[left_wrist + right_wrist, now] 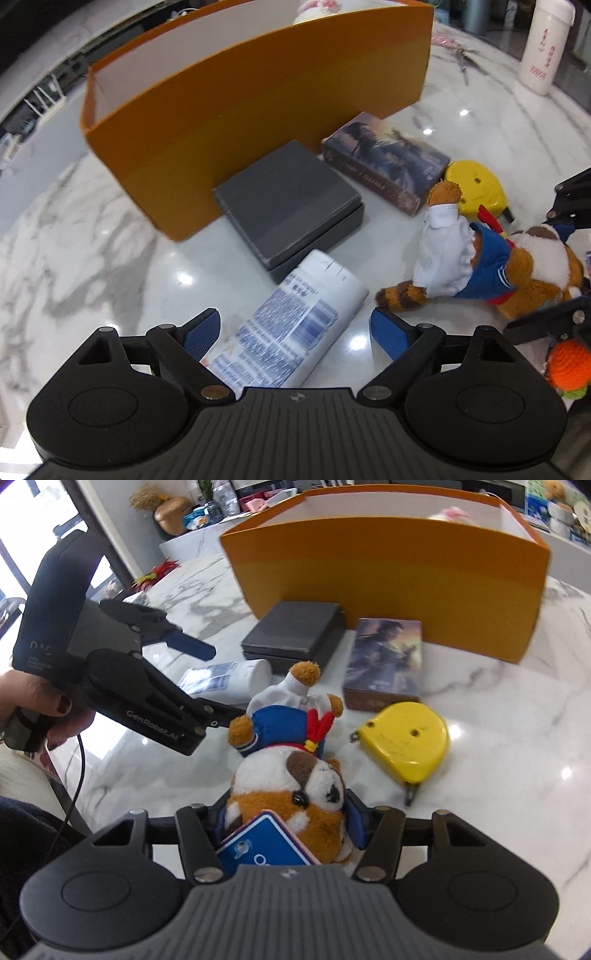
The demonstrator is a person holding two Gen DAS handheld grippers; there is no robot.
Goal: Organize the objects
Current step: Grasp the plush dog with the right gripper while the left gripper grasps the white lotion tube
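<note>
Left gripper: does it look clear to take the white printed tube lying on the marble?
Probably yes: the left gripper is open, its blue pads either side of the white printed tube, nothing between.

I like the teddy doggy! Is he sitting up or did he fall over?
Fallen over. The brown-and-white plush dog in blue clothes lies on the white marble table, legs pointing toward the orange box, head between the right gripper's fingers.

The counter [517, 716] is white marble with grey veining, glossy, showing ceiling-light reflections. Behind its far edge, cluttered shelves [229, 498]; a bright window [70, 502] at left.
</note>
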